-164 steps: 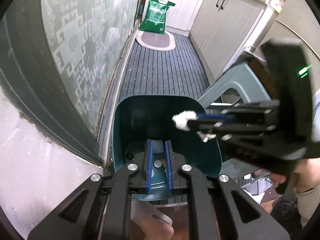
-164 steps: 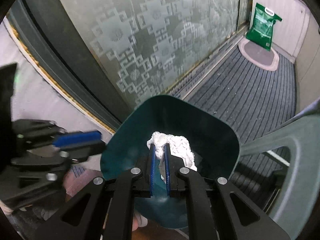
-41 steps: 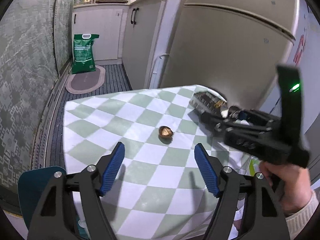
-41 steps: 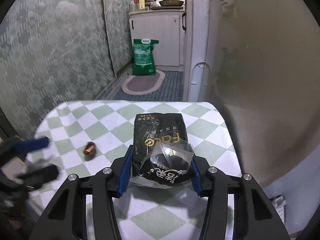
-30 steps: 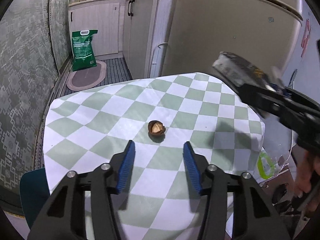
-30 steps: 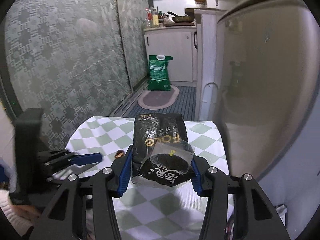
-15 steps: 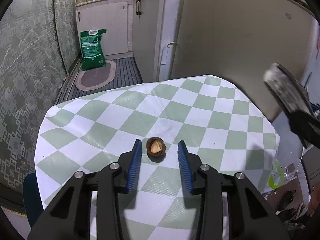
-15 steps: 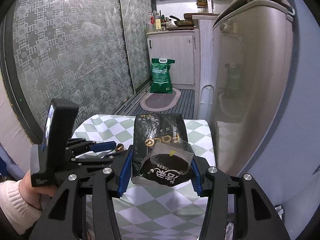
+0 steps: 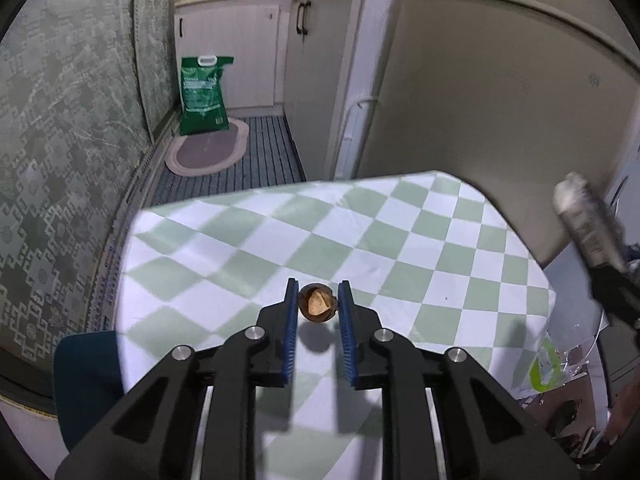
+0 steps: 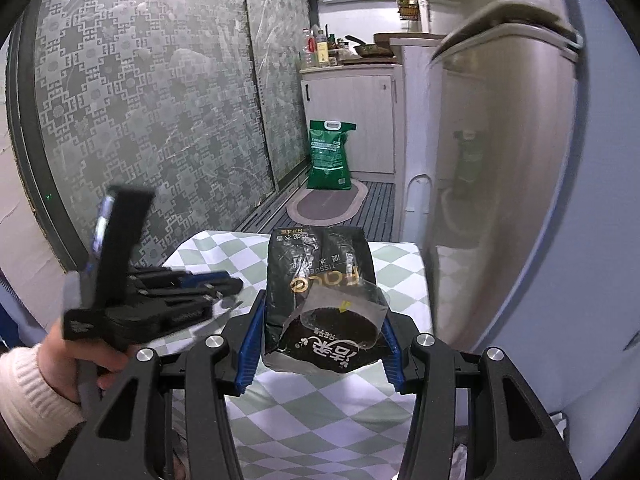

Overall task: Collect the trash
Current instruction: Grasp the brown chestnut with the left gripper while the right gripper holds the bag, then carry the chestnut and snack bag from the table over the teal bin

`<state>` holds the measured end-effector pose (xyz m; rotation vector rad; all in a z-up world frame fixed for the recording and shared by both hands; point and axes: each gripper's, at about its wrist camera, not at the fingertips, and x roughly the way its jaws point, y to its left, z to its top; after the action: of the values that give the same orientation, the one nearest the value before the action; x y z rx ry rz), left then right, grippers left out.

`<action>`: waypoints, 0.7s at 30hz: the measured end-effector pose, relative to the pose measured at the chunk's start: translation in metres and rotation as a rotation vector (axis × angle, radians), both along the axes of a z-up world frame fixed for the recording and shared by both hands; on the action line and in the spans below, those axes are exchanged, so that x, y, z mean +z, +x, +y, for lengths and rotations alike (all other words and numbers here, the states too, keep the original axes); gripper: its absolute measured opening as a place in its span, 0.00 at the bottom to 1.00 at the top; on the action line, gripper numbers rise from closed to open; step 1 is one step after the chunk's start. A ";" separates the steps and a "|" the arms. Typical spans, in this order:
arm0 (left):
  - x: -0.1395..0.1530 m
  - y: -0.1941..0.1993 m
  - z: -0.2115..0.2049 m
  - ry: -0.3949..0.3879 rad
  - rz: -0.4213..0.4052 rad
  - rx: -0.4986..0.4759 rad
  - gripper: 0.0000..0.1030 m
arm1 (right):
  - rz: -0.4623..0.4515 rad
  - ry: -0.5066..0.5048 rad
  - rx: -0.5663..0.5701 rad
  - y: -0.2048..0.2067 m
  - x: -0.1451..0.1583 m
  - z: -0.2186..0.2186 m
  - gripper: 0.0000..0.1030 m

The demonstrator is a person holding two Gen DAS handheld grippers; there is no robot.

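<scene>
Narrowing since half a second ago, the left gripper is now seen with its blue pads on both sides of the nut shell, lifted above its shadow on the checked tablecloth; the black tissue pack is kept clamped in the right gripper and is carried higher; the pack's torn plastic opening is seen, though its contents cannot be told.

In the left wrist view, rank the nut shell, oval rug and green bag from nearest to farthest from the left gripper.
1. Nut shell: between the left gripper fingers, over the table.
2. Oval rug: on the floor beyond the table, upper left.
3. Green bag: standing behind the rug, against the cabinets.
</scene>
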<state>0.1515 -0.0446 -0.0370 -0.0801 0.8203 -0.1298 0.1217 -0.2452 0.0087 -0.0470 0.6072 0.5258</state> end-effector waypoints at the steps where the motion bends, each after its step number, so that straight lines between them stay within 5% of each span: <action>1: 0.005 -0.004 0.005 -0.004 -0.010 0.004 0.21 | -0.001 -0.003 0.004 0.000 0.001 0.004 0.49; 9: 0.027 -0.026 0.059 0.015 -0.074 0.069 0.21 | -0.005 0.035 0.060 -0.002 0.018 0.039 0.49; 21: 0.010 -0.057 0.152 0.001 -0.038 0.143 0.21 | 0.028 0.017 0.172 -0.004 0.034 0.125 0.49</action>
<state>0.0950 0.1078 -0.0269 -0.1344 0.7740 0.0036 0.1179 -0.1205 0.0428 -0.0767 0.6296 0.6992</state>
